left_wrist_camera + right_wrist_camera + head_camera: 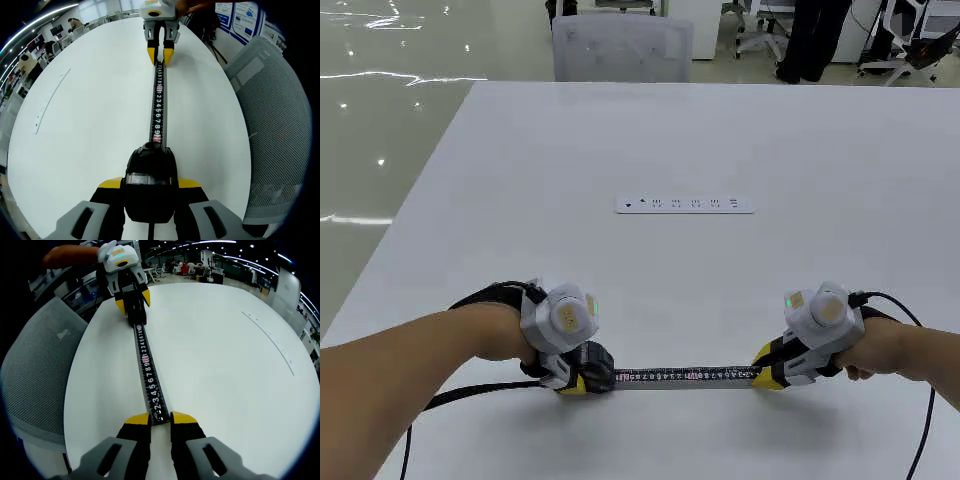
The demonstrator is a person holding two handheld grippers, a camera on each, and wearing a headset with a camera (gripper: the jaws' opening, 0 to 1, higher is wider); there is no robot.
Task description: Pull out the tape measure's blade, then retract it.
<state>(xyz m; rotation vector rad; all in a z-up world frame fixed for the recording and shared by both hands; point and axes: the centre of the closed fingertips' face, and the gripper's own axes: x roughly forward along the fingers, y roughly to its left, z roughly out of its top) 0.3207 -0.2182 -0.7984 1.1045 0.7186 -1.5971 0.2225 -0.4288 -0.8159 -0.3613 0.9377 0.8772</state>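
Left forearm reaches in low from the left. The white-and-yellow left hand-held gripper (572,380) is clamped around the black plastic tape measure case (596,367), which sits on the white desk (720,140). The dark numbered blade (685,376) lies flat across to the right hand-held gripper (767,375), whose jaws are pinched on its tip. The right wrist is level, coming in from the right edge.
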